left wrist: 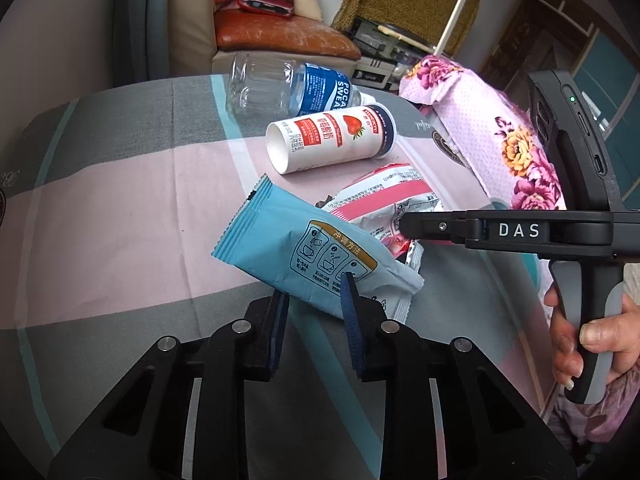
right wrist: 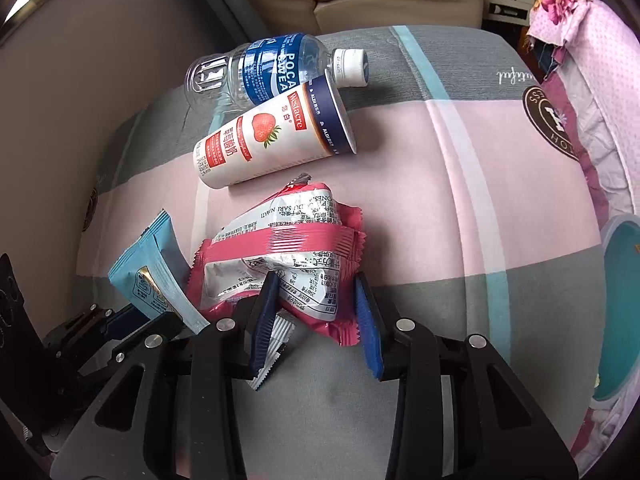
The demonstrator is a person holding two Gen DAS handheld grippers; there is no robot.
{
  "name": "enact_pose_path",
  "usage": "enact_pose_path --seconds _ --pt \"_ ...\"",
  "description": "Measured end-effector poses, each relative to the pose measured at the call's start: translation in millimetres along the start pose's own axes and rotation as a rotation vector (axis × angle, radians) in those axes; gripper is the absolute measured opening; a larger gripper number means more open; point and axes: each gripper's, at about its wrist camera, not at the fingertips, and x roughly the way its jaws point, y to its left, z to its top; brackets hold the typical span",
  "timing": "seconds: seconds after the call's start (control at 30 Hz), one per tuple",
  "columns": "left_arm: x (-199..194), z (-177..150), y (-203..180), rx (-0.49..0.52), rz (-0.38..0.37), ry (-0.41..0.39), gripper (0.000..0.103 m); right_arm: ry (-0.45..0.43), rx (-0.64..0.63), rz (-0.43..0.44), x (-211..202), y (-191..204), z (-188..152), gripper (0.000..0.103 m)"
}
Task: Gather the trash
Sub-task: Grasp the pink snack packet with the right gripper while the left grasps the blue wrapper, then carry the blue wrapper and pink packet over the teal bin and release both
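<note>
Left tool [left wrist: 314,292]: jaws drawn in on the near end of a pale blue drink-mix sachet [left wrist: 304,252]; both blue pads press on the packet, which tilts up off the bedsheet toward 11 o'clock in the left wrist view.
Right tool [right wrist: 316,300]: jaws closed in around a pink-and-white snack wrapper [right wrist: 280,256]; the left pad presses into the crinkled film, the right pad sits at its edge, and the wrapper is bunched between them.
Hand [left wrist: 592,336]: fingers wrapped round the grey grip of the right tool at 3 o'clock in the left wrist view.
Sachet and wrapper: side by side and overlapping, the sachet at 9 o'clock of the wrapper in the right wrist view.
Strawberry yogurt cup [right wrist: 272,136]: on its side just beyond the wrapper at 12 o'clock, dark blue rim toward 2 o'clock.
Pocari Sweat bottle [right wrist: 264,68]: clear, capped, lying flat behind the cup and touching its rim.
Bedsheet [left wrist: 120,200]: pink, grey and teal blocks, carrying all four items.
Floral quilt [left wrist: 500,136]: pink, heaped along the bed's edge at 2 o'clock.
Teal bin [right wrist: 616,312]: partly seen at 3 o'clock in the right wrist view.
Background: beige armchair with an orange cushion [left wrist: 280,36].
</note>
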Motion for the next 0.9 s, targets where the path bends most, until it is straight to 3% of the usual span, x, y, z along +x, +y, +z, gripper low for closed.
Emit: enact_pose_path --seconds 0.2,0.4,0.53,0.57,0.67,0.7,0.83,0.9 --pt "-6.0 -9.8 -12.2 -0.036 -0.027 0.014 0.027 -0.003 0.015 0.003 -13.9 -11.7 -22.2 0.036" --pt "-14.1 -13.5 -29.7 -0.001 -0.006 0.020 0.027 -0.036 0.079 -0.007 -39.1 -45.2 -39.3 0.036" --pt "-8.7 -15.4 -42.6 0.019 -0.023 0.070 0.027 -0.057 0.106 -0.010 -54.7 -61.2 -49.3 0.036" --pt "-6.2 -15.6 -43.5 0.005 -0.015 0.079 0.032 -0.062 0.114 -0.008 -57.4 -64.9 -51.7 0.036" --pt "-3.5 -16.3 -35.2 -0.094 0.002 0.088 0.079 -0.076 0.135 0.000 -64.9 -73.4 -55.8 0.036" --pt "-5.7 -17.1 -31.5 -0.130 0.014 0.076 0.086 -0.080 0.139 0.001 -67.8 -75.8 -58.5 0.036" --pt "-4.5 -15.8 -29.1 -0.210 0.031 0.077 0.088 -0.092 0.150 0.004 -73.6 -86.2 -61.8 0.036" --pt "2.0 -14.4 -33.9 -0.210 0.079 0.083 0.088 -0.097 0.155 0.005 -74.9 -88.9 -63.5 0.036"
